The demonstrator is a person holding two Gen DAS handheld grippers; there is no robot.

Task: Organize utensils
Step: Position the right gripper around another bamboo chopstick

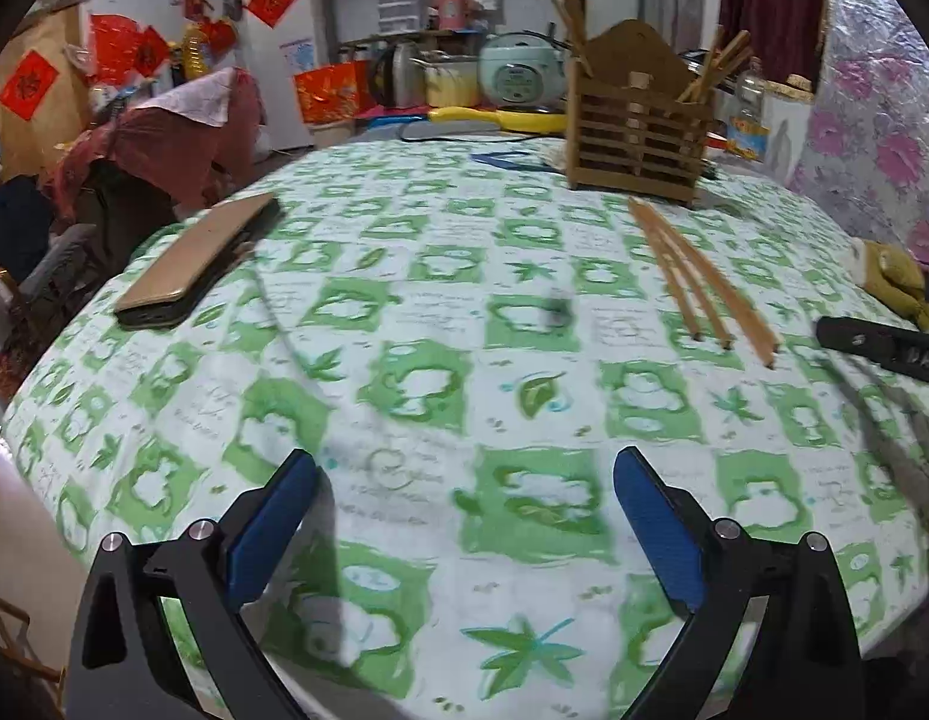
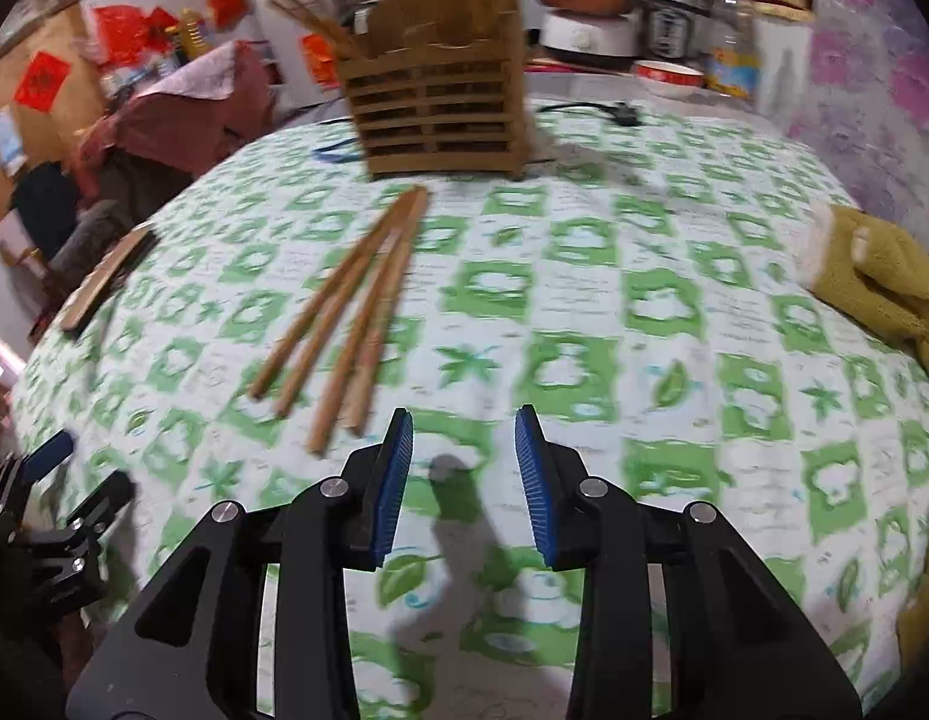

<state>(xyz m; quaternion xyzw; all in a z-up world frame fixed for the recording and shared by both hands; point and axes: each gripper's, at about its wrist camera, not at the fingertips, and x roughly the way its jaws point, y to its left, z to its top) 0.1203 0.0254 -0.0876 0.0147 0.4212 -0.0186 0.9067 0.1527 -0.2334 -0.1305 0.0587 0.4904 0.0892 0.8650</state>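
Blurred, four bare wooden chopsticks [image 2: 344, 312] fan out ahead-left of the right gripper [image 2: 464, 480], its empty jaws part-open, while the left gripper [image 1: 464, 528] gapes empty.

Both tongs, left tongs [image 1: 464, 516] and right tongs [image 2: 464, 480], are matte black frames with ribbed blue pads [image 2: 397, 480] and shiny silver screws.

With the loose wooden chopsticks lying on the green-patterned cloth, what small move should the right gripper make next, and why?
Probably shift the right gripper slightly left and forward, over the near ends of the loose wooden chopsticks. Its jaws are empty and stand apart, the sticks lie just left of its fingertips, and the slatted wooden holder behind them already holds others.
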